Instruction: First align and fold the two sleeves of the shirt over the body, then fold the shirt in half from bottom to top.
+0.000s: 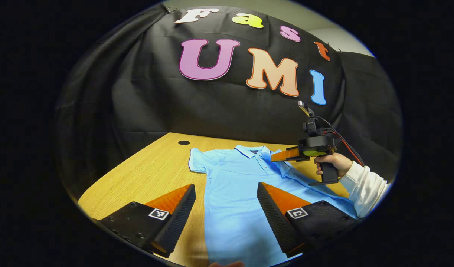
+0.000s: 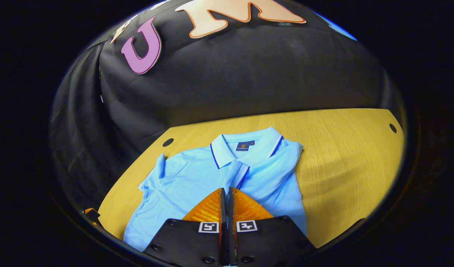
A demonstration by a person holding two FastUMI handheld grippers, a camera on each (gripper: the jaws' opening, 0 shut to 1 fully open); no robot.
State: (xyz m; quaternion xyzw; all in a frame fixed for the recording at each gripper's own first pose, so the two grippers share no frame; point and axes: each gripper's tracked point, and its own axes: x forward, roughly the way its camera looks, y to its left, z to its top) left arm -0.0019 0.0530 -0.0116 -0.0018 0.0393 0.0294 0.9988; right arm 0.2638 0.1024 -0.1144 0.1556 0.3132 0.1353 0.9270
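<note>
A light blue polo shirt (image 1: 230,193) lies face up on the wooden table (image 1: 152,167), collar (image 1: 252,151) toward the wall. My left gripper (image 1: 225,185) hovers open over the shirt's lower body, nothing between its fingers. One short sleeve (image 1: 197,161) lies spread out flat on the wood. The right gripper (image 1: 277,156), held by a hand (image 1: 332,161), sits over the chest. In the right gripper view the right gripper (image 2: 225,190) is shut on the other sleeve's striped cuff (image 2: 241,174), which lies drawn across the shirt (image 2: 175,178) just below the collar (image 2: 245,144).
The black cloth wall stands close behind the table (image 2: 342,148). Small round holes (image 1: 183,142) (image 2: 392,128) mark the far corners of the tabletop. A white-sleeved forearm (image 1: 364,185) reaches in beside the shirt. Bare wood flanks the shirt on both sides.
</note>
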